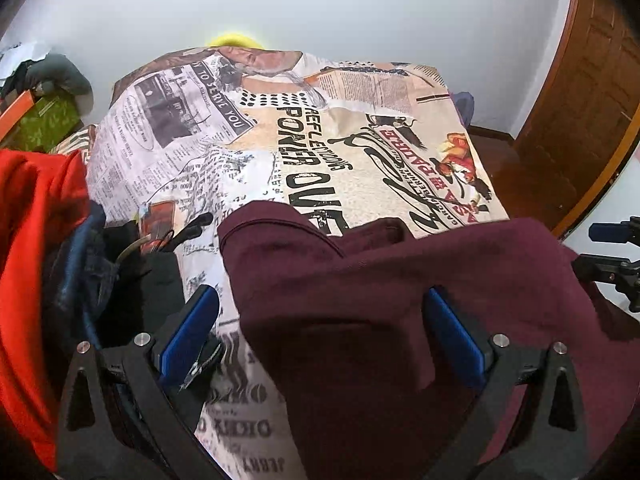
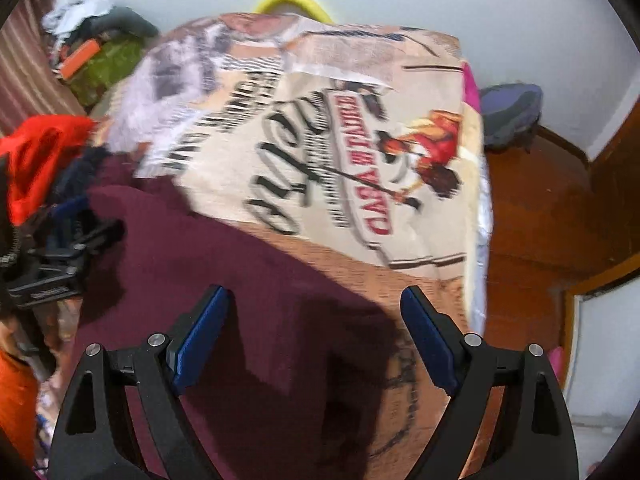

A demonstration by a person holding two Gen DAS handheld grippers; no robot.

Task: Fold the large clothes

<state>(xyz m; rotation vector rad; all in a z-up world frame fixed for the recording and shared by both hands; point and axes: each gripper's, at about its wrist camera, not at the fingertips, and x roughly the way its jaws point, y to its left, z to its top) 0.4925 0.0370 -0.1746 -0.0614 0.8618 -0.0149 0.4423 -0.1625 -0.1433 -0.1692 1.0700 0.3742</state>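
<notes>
A newspaper-print sheet covers the work surface under a pale wall, and the maroon garment lies rumpled across its near edge. The left gripper and right gripper both hang over it with jaws apart, gripping nothing. It looks like the reach before a fold; next, each should pinch an edge of the cloth directly below.

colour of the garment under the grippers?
Dark maroon garment, plain; clearest in the left wrist view.

White wall, wooden door
</notes>
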